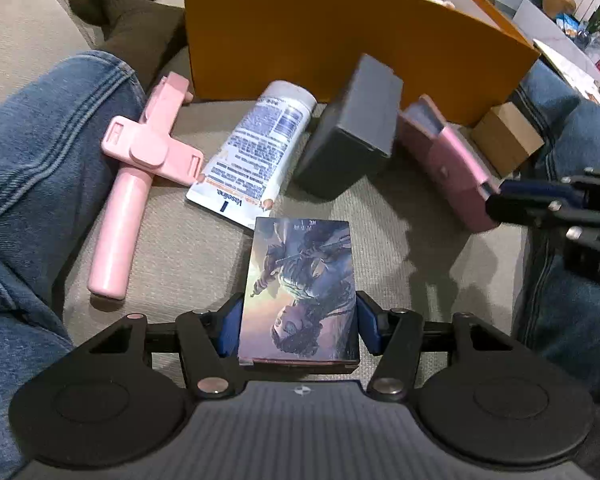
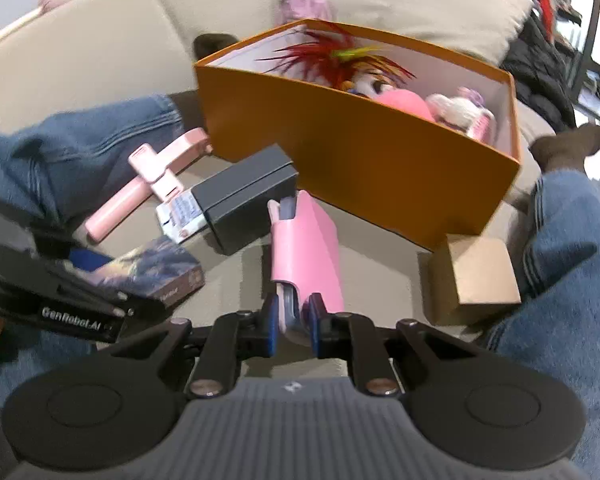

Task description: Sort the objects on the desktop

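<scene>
My left gripper (image 1: 298,328) is shut on a small box with a painted figure on its lid (image 1: 300,284), its blue pads pressing on both long sides. In the right wrist view the same box (image 2: 156,268) juts out of that gripper (image 2: 96,276) at the left. My right gripper (image 2: 294,328) is shut on the near end of a pink case (image 2: 306,248), held tilted just above the cushion. The left wrist view shows the pink case (image 1: 444,160) at the right, with the right gripper (image 1: 496,196) on it.
An orange box (image 2: 360,160) with toys inside stands behind. On the cushion in front of it lie a pink handle stick (image 1: 140,168), a white lotion tube (image 1: 256,148), a dark grey box (image 1: 352,132) and a small cardboard box (image 1: 508,136). A person's jeans-clad legs flank both sides.
</scene>
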{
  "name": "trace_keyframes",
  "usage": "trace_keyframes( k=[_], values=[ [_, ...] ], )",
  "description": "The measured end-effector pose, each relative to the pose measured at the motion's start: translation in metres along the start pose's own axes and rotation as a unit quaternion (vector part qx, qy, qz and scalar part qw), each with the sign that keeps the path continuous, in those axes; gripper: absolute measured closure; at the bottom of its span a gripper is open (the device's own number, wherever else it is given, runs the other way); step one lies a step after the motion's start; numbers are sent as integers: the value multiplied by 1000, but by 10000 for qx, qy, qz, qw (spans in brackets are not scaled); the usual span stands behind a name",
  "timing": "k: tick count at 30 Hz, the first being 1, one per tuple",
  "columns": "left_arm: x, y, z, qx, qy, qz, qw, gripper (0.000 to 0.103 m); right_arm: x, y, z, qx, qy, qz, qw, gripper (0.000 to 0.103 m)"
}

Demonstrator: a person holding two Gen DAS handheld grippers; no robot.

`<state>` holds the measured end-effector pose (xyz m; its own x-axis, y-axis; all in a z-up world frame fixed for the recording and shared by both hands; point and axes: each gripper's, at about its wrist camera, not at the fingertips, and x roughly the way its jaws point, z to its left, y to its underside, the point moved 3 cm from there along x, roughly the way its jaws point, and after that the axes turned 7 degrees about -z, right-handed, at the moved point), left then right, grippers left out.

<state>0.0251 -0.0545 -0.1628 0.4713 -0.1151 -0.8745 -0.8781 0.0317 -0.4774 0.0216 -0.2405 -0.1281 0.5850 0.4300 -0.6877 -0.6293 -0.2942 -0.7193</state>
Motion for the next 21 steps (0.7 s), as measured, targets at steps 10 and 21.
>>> trace_keyframes(
  k=[10,21],
  values=[
    [21,6,-8,395,-355,292,9982,35,-3,-3,-24,441,87,-109,9989,84],
    [-9,11,12,-188,97,310,9993,23,-6,-1,-41,783,154,-189,9966,79]
  ],
)
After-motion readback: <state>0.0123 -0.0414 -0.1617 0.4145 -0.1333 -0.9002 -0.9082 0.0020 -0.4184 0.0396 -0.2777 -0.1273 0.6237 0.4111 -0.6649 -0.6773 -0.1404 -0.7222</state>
